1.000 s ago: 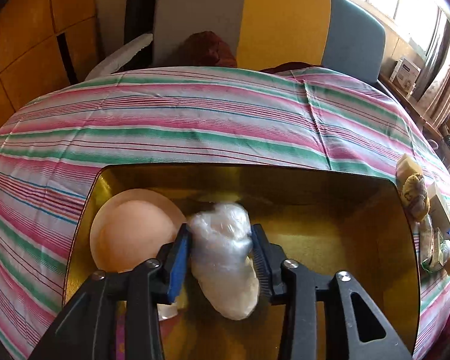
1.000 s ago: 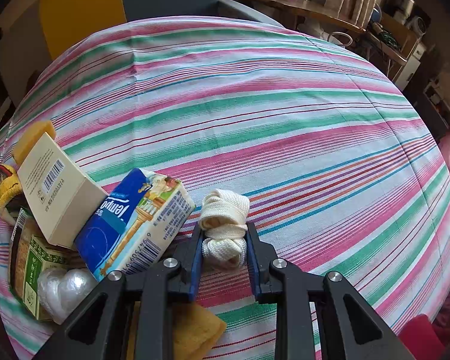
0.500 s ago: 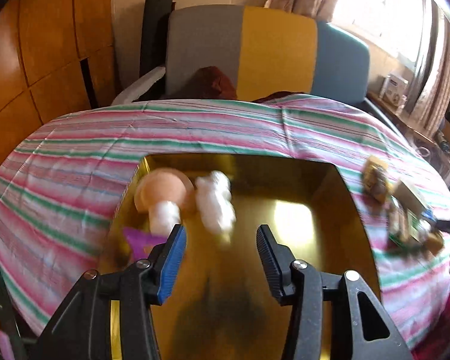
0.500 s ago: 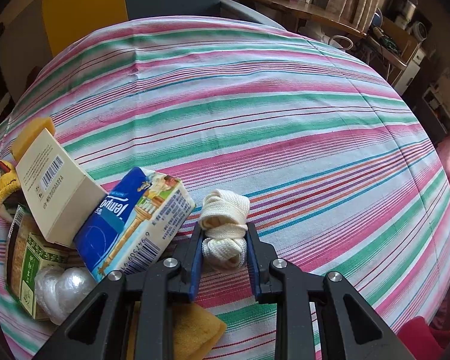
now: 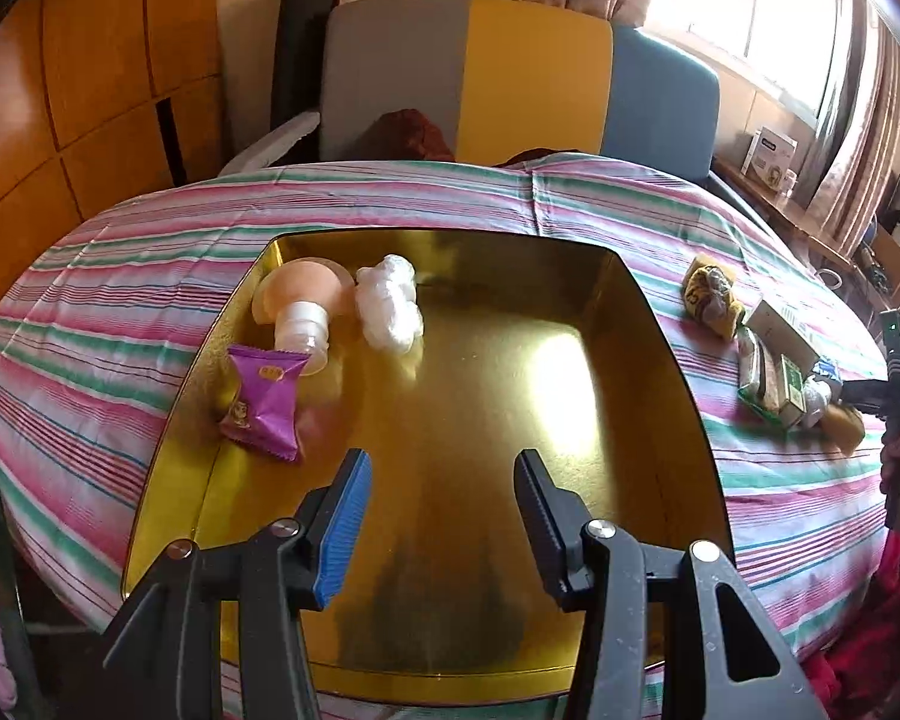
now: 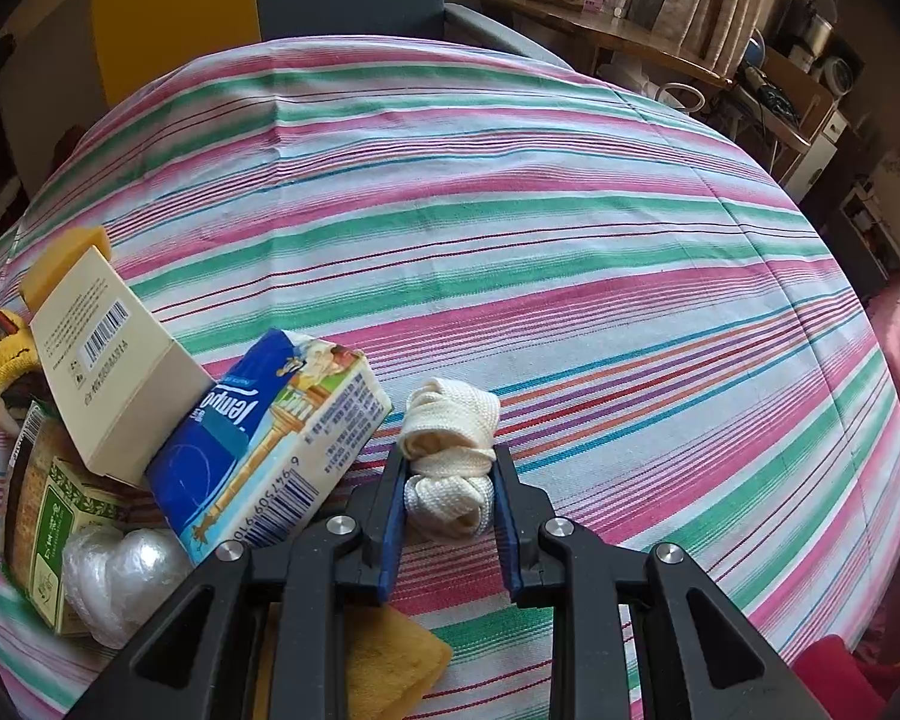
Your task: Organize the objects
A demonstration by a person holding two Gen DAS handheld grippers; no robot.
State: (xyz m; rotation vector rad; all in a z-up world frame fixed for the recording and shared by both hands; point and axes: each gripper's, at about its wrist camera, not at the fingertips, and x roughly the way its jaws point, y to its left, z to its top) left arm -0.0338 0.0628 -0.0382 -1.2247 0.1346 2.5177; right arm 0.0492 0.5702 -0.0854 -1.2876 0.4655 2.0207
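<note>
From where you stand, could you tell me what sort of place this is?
Probably a lived-in home room: a table under a striped tablecloth, an upholstered chair behind it, and a curtained window.

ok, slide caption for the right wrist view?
Right gripper shut on knotted white cord bundle beside Tempo tissue pack on striped tablecloth.

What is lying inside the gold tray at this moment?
Inside the gold tray lie a peach bottle, a white plastic-wrapped bundle and a purple snack packet. The open left gripper covers the near part.
</note>
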